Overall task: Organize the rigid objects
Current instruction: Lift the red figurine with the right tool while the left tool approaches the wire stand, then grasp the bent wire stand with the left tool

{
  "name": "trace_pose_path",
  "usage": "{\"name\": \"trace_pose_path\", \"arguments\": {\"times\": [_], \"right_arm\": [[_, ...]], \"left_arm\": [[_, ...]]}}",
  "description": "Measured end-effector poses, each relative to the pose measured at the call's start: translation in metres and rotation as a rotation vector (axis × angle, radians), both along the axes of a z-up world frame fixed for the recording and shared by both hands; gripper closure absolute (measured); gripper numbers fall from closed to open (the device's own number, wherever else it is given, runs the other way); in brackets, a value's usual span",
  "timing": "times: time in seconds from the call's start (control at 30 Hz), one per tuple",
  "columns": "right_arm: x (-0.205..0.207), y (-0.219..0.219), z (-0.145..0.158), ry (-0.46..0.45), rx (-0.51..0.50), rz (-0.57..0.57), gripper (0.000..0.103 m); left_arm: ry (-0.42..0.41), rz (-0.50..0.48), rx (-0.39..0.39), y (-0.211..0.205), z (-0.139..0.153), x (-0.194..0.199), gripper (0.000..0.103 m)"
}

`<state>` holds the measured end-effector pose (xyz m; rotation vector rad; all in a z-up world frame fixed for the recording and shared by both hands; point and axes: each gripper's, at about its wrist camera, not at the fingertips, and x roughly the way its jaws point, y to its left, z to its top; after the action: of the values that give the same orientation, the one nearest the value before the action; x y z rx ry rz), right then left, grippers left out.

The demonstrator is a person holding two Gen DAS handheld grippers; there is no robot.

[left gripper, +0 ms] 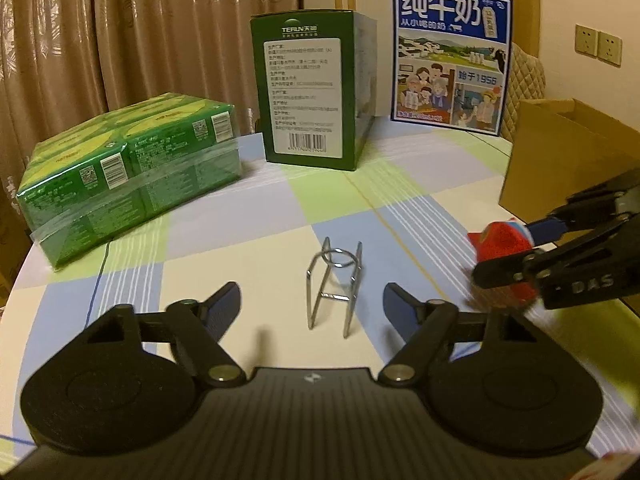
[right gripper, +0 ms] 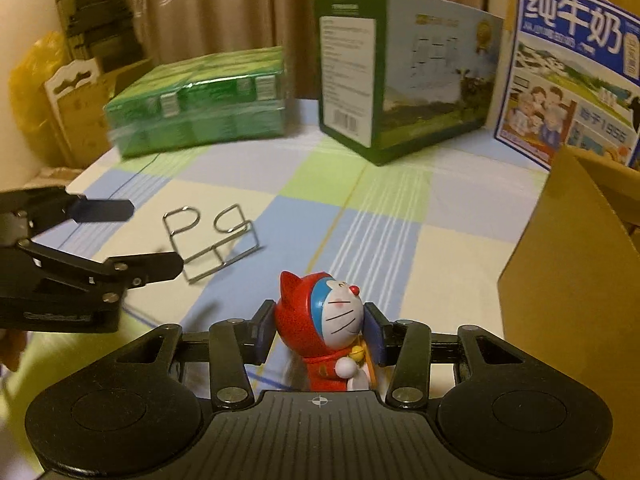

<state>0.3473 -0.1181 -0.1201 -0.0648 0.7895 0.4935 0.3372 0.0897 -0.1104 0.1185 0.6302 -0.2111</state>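
Now right tongs (right gripper: 319, 330) clamping Doraemon figure (right gripper: 332, 330), left tongs (left gripper: 312, 304) spread, milk box (left gripper: 450, 56) reading "1956"

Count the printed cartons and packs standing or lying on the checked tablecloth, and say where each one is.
3. The shrink-wrapped green pack lies at the far left; the dark green carton stands upright at the centre back; the blue milk box stands at the far right. Others may sit out of view.
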Motion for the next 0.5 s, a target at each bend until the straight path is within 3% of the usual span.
{"name": "trace_pose_path", "arguments": {"times": [0.1,0.23,0.37,0.5], "right_arm": [[0.002,-0.001,0.002,0.007,0.014,-0.014,0.060],[0.002,0.001,0.002,0.005,0.017,-0.009,0.060],[0.002,0.002,0.002,0.007,0.019,-0.008,0.061],[0.000,-0.002,0.005,0.015,0.032,-0.025,0.061]], "left_arm": [[-0.006,0.003,-0.018,0.001,-0.004,0.006,0.048],[-0.001,-0.031,0.002,-0.005,-0.009,0.009,0.059],[0.004,-0.042,0.013,-0.011,-0.009,0.008,0.081],[0.031,-0.025,0.024,-0.014,-0.006,0.001,0.081]]}}
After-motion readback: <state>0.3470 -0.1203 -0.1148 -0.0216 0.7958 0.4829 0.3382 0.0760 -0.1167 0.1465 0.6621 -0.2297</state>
